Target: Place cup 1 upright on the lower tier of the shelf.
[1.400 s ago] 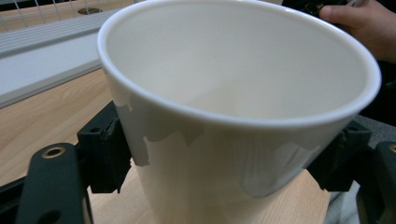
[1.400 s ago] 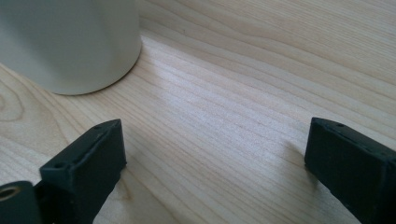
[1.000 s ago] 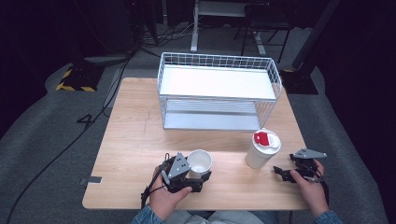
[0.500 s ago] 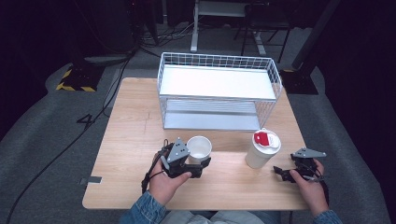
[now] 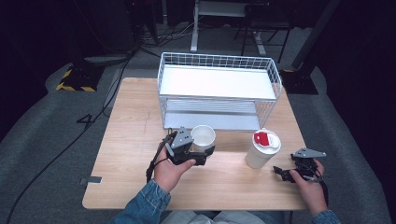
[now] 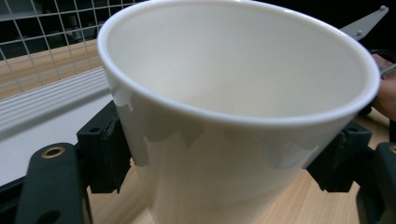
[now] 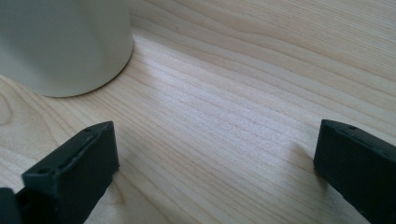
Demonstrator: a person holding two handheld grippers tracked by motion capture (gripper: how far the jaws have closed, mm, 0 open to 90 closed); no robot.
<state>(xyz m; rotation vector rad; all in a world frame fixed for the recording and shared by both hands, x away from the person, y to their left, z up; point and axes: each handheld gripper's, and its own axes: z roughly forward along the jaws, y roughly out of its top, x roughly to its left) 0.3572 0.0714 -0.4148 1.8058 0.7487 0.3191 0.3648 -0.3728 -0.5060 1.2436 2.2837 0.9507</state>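
Left tool (image 5: 198, 151) clamped on open white cup (image 5: 203, 136), jaws pressing its sides; cup held above desk (image 5: 126, 130), just in front of wire rack (image 5: 219, 88). Lidded cup (image 5: 263, 148), red tab on lid, stands to the right, between the two tools. Right tool (image 5: 286, 171) low on desk, jaws wide apart, holding nothing, lidded cup near.

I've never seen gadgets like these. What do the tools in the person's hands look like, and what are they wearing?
Each hand carries a black two-jaw gripper, left gripper and right gripper, topped by a grey three-cornered plate, with a black cable trailing. The jaws end in blocky black pads. Both sleeves are blue denim.
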